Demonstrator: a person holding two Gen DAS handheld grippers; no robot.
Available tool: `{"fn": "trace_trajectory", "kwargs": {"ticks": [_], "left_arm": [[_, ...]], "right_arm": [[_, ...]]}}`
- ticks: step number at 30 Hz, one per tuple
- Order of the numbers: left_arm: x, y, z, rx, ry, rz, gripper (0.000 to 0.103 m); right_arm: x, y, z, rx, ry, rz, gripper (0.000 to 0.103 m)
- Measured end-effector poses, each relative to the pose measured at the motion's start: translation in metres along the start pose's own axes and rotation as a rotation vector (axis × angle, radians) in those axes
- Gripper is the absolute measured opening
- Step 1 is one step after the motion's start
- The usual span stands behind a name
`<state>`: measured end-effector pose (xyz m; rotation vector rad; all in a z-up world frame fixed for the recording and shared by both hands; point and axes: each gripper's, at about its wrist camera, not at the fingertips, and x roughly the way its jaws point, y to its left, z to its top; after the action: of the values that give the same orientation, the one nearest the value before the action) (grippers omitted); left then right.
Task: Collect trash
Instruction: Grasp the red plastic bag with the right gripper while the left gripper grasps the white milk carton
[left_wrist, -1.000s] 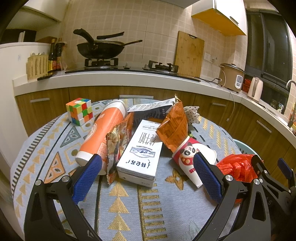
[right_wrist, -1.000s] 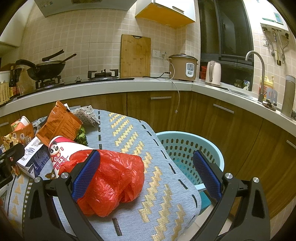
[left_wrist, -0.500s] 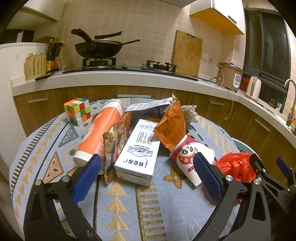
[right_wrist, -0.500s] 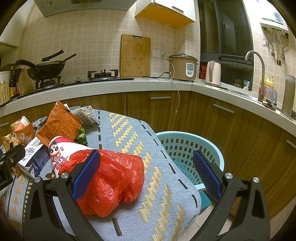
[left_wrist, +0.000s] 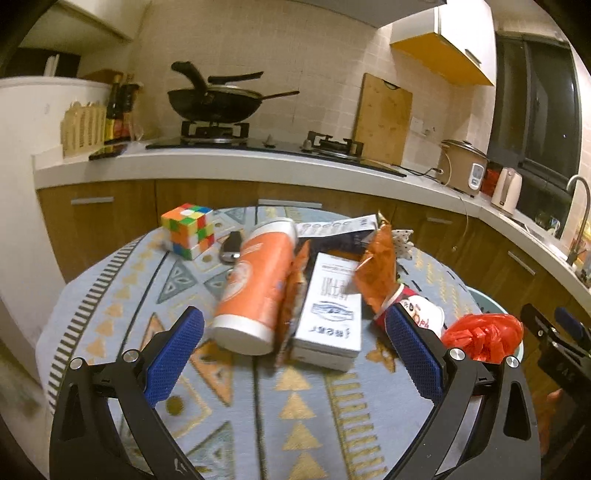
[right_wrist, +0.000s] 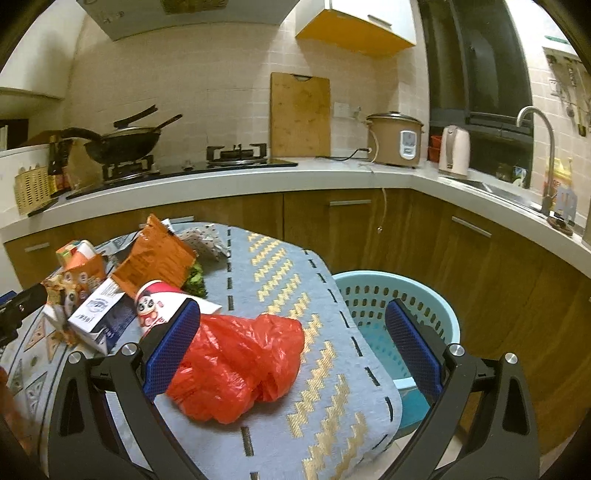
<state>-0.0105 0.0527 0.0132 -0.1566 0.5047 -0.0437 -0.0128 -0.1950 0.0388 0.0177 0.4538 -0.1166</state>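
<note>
Plainly nothing has been collected yet. The trash lies heaped on the table's far half: an orange tube (left_wrist: 258, 288) on its side, a snack wrapper (left_wrist: 291, 295) wedged against it, a white carton (left_wrist: 330, 317) just beside that, an orange packet (left_wrist: 376, 273) leaning over a panda cup (left_wrist: 424, 317), and a red bag (right_wrist: 240, 365) crumpled near the table's right edge. Some greens (right_wrist: 194, 280) and a spotted paper (right_wrist: 207, 240) sit behind the packet, toward the back edge.

The basket (right_wrist: 391, 291) stands on the floor just off the table's right edge, and what shows of its inside looks empty.

The left gripper (left_wrist: 295, 354) hangs wide apart in front of the tube and carton, touching neither. The right gripper (right_wrist: 291, 354) is spread wide too, with the red bag lying between its fingers, the left pad (right_wrist: 170, 350) just beside the plastic; it grips nothing.

A puzzle cube (left_wrist: 188, 234) and a dark key fob (left_wrist: 231, 247) near the back left edge are likely not rubbish, so I'd guess they stay. Every piece is left to move; the bag looks the likely first.
</note>
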Motion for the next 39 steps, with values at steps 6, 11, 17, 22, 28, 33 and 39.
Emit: {"fn": "trace_trajectory", "kwargs": {"ticks": [6, 11, 17, 22, 28, 33, 39], "left_arm": [[0.003, 0.000, 0.005, 0.046, 0.044, 0.006, 0.088], [0.008, -0.023, -0.001, 0.119, 0.083, -0.064, 0.075], [0.032, -0.047, -0.002, 0.211, 0.140, -0.074, 0.074], [0.070, -0.048, -0.008, 0.260, 0.245, -0.016, 0.074], [0.096, -0.040, -0.006, 0.223, 0.323, -0.004, 0.073], [0.101, -0.043, -0.005, 0.210, 0.344, 0.007, 0.064], [0.087, -0.038, -0.004, 0.134, 0.321, 0.008, 0.055]], "right_arm": [[-0.011, 0.007, 0.003, -0.073, 0.042, 0.064, 0.052], [-0.008, 0.006, -0.002, -0.086, 0.104, 0.122, 0.046], [0.009, 0.002, -0.008, -0.063, 0.177, 0.165, 0.058], [0.023, 0.005, -0.009, -0.067, 0.218, 0.211, 0.077], [0.045, 0.016, -0.013, -0.094, 0.277, 0.240, 0.080], [0.058, 0.016, -0.014, -0.076, 0.310, 0.282, 0.080], [0.061, 0.011, -0.013, -0.058, 0.326, 0.344, 0.054]]}}
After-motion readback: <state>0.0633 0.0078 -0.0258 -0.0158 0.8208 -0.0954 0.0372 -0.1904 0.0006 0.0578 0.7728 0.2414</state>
